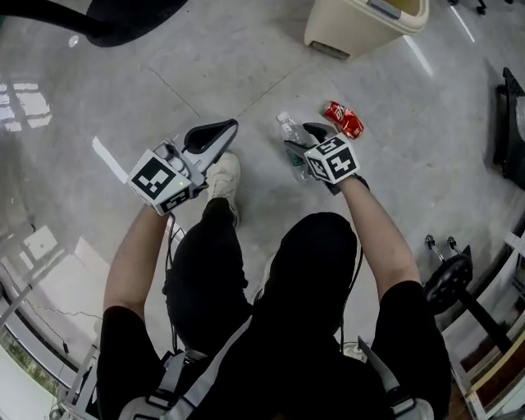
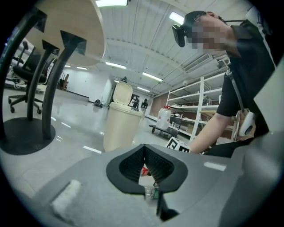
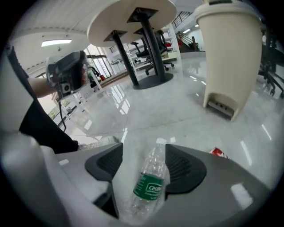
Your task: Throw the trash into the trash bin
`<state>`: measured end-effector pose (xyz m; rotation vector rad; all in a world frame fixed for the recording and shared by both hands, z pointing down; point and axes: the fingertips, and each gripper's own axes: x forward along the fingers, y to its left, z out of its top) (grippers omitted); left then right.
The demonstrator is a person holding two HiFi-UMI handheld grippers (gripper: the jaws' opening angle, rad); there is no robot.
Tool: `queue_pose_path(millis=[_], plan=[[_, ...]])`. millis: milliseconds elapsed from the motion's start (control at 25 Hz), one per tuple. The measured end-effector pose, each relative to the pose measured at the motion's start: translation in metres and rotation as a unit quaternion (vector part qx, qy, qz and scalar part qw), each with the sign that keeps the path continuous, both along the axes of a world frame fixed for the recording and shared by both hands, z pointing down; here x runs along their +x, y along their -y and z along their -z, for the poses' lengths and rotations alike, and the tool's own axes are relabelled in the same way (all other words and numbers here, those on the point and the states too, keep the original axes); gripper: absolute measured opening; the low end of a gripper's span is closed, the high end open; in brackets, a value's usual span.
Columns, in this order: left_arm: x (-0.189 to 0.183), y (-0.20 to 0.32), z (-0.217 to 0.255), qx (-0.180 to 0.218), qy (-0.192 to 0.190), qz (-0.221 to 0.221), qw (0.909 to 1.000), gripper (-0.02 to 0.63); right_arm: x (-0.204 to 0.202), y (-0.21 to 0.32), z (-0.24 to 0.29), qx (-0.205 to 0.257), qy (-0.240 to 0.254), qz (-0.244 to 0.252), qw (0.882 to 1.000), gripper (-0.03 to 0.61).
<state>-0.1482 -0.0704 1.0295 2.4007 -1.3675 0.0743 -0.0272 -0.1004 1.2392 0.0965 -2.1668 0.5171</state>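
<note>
Right gripper (image 3: pixel 143 151): jaws apart, with one clear plastic bottle (image 3: pixel 151 184) between them. The bottle has a green label, lies on the floor (image 1: pixel 246 66), and its cap points away from you. The pads aren't clamped on it.

Left gripper (image 1: pixel 223 131): jaws together at the tips, nothing in them. In the head view it sits left of centre, just above your one visible white shoe (image 1: pixel 223 176).

Trash count is two pieces, the bottle plus one red can (image 1: pixel 343 120). The can lies on the floor just upper right of the right gripper in the head view. It is near the bottle and not touching it.

You have one beige bin (image 1: pixel 361 20), cut off by the top edge of the head view, right of centre. It stands well apart from both pieces. In the left gripper view its lid stands raised.

Both pieces are on the floor, outside the bin.
</note>
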Motion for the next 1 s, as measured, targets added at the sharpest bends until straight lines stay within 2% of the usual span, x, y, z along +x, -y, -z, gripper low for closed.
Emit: queue_pose_path(millis=[120,160,360,520,600,680,800,1000], plan=[[-0.003,-0.022,-0.011,-0.011,-0.014,0.019,0.9997,0.003,0.020,-0.013,-0.047,-0.004,-0.060,-0.015,0.998,0.362],[-0.003,-0.027,-0.014,-0.013,-0.014,0.022,0.9996,0.003,0.026,-0.017,-0.062,-0.001,-0.078,-0.020,0.997,0.370],[-0.012,-0.037,-0.014,-0.014,-0.014,0.036,0.9991,0.003,0.048,-0.033,-0.106,-0.014,-0.121,-0.047,0.991,0.373],[-0.008,-0.039,-0.015,-0.014,-0.025,0.044,0.9986,0.003,0.064,-0.045,-0.121,-0.017,-0.168,-0.045,0.985,0.367],[-0.005,-0.037,-0.022,-0.024,-0.019,0.046,0.9985,0.003,0.074,-0.051,-0.127,-0.018,-0.193,-0.034,0.980,0.319],[-0.002,-0.034,-0.026,-0.028,-0.010,0.047,0.9985,0.003,0.076,-0.054,-0.122,-0.025,-0.177,-0.024,0.984,0.316],[0.004,-0.025,-0.024,-0.024,-0.005,0.030,0.9992,0.003,0.062,-0.040,-0.095,-0.014,-0.112,-0.029,0.993,0.316],[0.004,0.009,0.001,0.002,0.005,0.006,1.0000,0.003,0.035,0.010,-0.026,0.054,-0.024,-0.051,0.997,0.314]])
